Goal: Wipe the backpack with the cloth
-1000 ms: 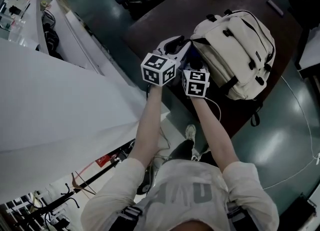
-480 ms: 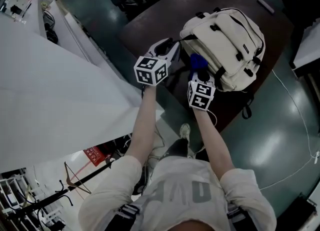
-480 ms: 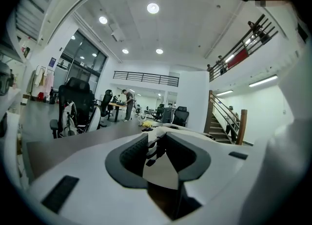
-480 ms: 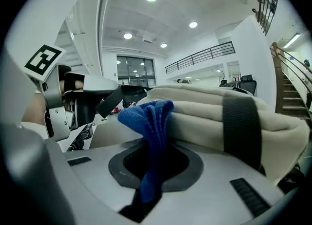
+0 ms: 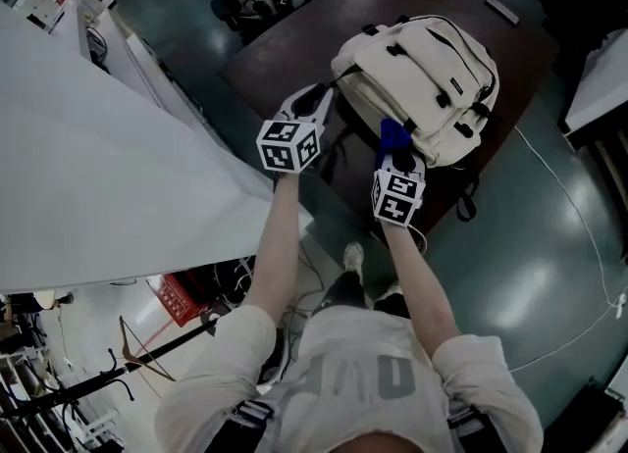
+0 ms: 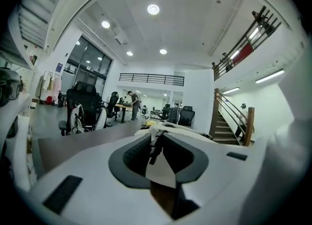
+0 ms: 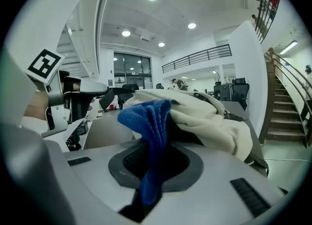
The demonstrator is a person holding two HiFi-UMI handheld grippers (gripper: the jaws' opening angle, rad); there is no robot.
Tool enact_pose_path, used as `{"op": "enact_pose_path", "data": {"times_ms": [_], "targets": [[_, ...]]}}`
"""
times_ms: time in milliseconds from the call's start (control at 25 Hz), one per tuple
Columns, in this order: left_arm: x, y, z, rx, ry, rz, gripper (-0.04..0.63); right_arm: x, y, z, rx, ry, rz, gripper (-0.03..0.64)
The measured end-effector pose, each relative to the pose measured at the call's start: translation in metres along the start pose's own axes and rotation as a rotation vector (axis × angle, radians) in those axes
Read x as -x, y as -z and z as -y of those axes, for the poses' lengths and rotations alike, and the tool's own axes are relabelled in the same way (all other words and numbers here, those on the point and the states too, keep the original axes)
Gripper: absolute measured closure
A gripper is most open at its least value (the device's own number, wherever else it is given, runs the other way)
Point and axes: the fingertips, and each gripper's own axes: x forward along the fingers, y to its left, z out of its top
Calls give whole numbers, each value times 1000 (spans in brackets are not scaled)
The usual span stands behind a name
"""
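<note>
Head view: a person stands at a dark brown bench (image 5: 294, 44) with a two-jaw tool in each hand. A cream backpack (image 5: 422, 74) lies flat on the bench near its front edge, and one dark strap hangs over the side. The left gripper (image 5: 324, 96) is at the backpack's near left corner. The right gripper (image 5: 397, 150) is at the near edge of the bag, with a blue cloth (image 5: 392, 131) sticking up from its tips against the cream fabric.

Left gripper view: the jaws have just been closing. A dark strap tab (image 6: 155, 147) and a fold of the bag's cream fabric sit between them, and the pads appear to be pinching both.

Right gripper view: the jaws are clamped on the lower part of the blue cloth (image 7: 152, 121). Its free upper end flops forward towards the backpack (image 7: 209, 117), which lies just beyond it.

What could go wrong, as I judge it: the left hold takes in only a thin tab and a little fabric. A firm wipe could pull that free, and the soft bag would then slide or bunch up. It lies near the bench edge, so a push that way could tip it off. The cloth is gripped low and narrow, so it may fold over or slip out, leaving the hard jaws to scrape the fabric. The loose straps and buckles could also snag the cloth.
</note>
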Motion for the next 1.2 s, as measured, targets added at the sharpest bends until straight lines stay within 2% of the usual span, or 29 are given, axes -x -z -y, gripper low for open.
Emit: {"op": "enact_pose_path", "data": {"times_ms": [200,360,640,800,1000,1200], "targets": [[14,4,13,25,-65,32,520,11,14,20,21,0,-28,578],[28,15,28,18,-77,10,520,21,25,30,28,-6,-45,578],[48,31,54,56,-110,7,520,34,40,54,37,-25,-66,578],[53,34,77,58,-106,13,520,41,44,67,5,-16,-69,578],[57,37,104,52,-99,10,520,49,37,73,79,-57,-61,578],[56,35,130,61,-96,36,520,70,30,93,26,-53,-29,578]]}}
